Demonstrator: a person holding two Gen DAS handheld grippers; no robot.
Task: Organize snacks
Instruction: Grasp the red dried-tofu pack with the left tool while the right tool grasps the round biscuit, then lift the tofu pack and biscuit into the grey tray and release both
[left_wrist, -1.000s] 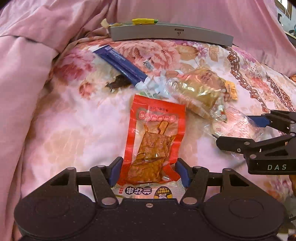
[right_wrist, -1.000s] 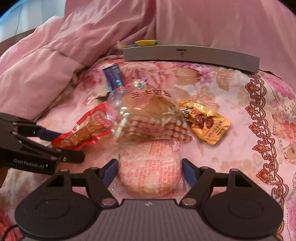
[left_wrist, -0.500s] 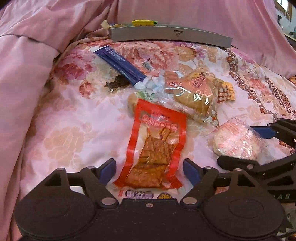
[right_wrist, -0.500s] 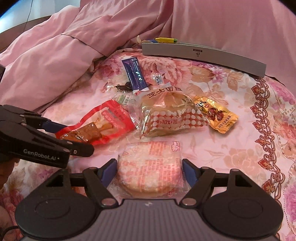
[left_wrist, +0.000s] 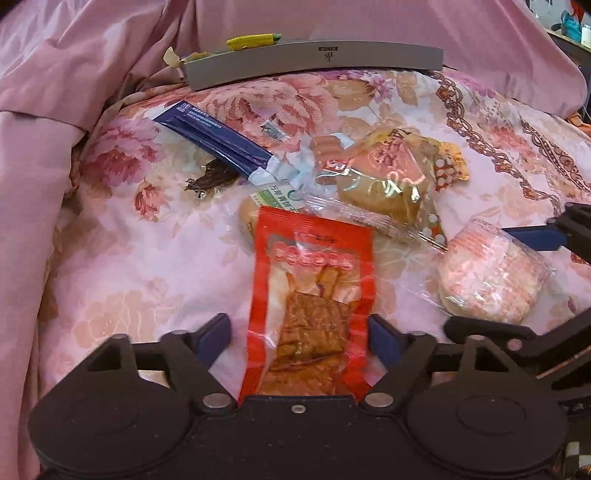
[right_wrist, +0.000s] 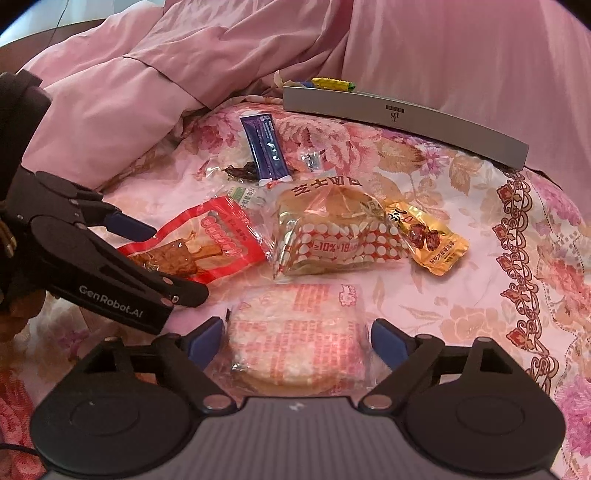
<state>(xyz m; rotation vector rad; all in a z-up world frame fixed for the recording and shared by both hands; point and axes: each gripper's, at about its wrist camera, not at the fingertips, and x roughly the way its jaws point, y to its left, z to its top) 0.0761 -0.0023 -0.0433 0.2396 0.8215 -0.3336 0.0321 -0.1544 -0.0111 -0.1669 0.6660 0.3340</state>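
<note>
A red packet of brown dried tofu (left_wrist: 314, 280) lies on the flowered bedspread between the jaws of my left gripper (left_wrist: 301, 332). Those jaws are closing: the right pad is at the packet's edge and the left pad stands clear of it. A round rice-cracker packet (right_wrist: 295, 332) lies between the jaws of my right gripper (right_wrist: 297, 336), which are opening, with a gap on each side. The right wrist view shows the left gripper (right_wrist: 179, 263) over the red packet (right_wrist: 207, 243). The left wrist view shows the right gripper (left_wrist: 476, 277) around the cracker packet (left_wrist: 491, 273).
A bagged bun (right_wrist: 332, 232), a golden date packet (right_wrist: 428, 240), a blue sachet (right_wrist: 266, 147) and a dark snack in clear wrap (left_wrist: 214, 177) lie beyond. A grey box (left_wrist: 314, 61) holding a yellow item (left_wrist: 255, 40) sits at the back. Pink duvet (left_wrist: 55, 147) rises on the left.
The left jaws let go of the red packet, spread wide, then narrowed a little. The right jaws widened away from the cracker packet. The bagged bun has settled.
</note>
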